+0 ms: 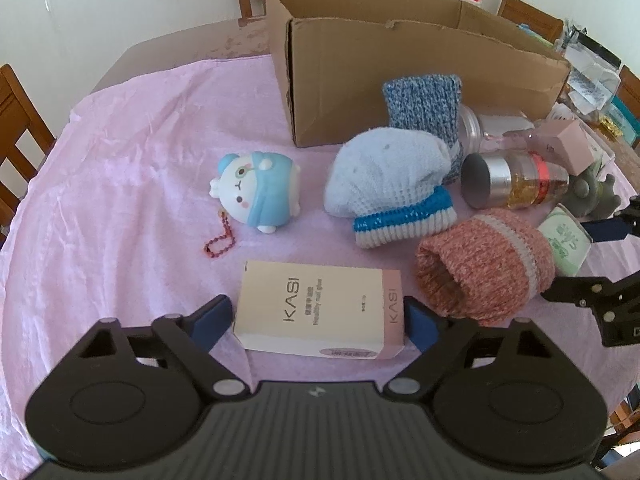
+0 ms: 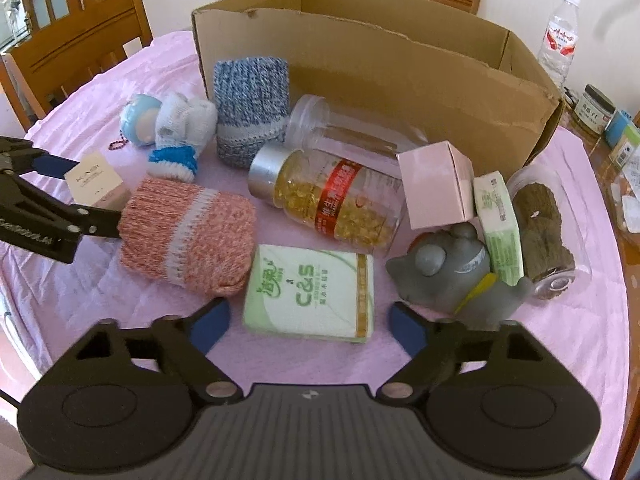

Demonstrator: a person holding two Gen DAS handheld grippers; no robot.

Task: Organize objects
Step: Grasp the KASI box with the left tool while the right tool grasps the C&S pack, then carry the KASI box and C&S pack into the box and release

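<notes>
My left gripper (image 1: 318, 318) has its blue pads against both ends of a cream and pink KASI box (image 1: 320, 312) that rests on the pink cloth; the box also shows in the right wrist view (image 2: 96, 188). My right gripper (image 2: 308, 322) is open, its fingers either side of a green C&S tissue pack (image 2: 310, 294) without touching it. A large open cardboard box (image 2: 380, 64) stands at the back. A pink knitted sock (image 2: 188, 232), a capsule bottle (image 2: 324, 196), a grey cat toy (image 2: 456, 272) and a blue-white plush toy (image 1: 254, 192) lie around.
A blue knitted sock (image 2: 252, 112), a white-blue sock (image 1: 384, 184), a clear jar (image 2: 344, 132), a pink carton (image 2: 436, 184), a second tissue pack (image 2: 500, 224) and a jar with brown contents (image 2: 544, 224) crowd the cloth. Wooden chairs (image 2: 80, 44) surround the table. A water bottle (image 2: 560, 36) stands behind.
</notes>
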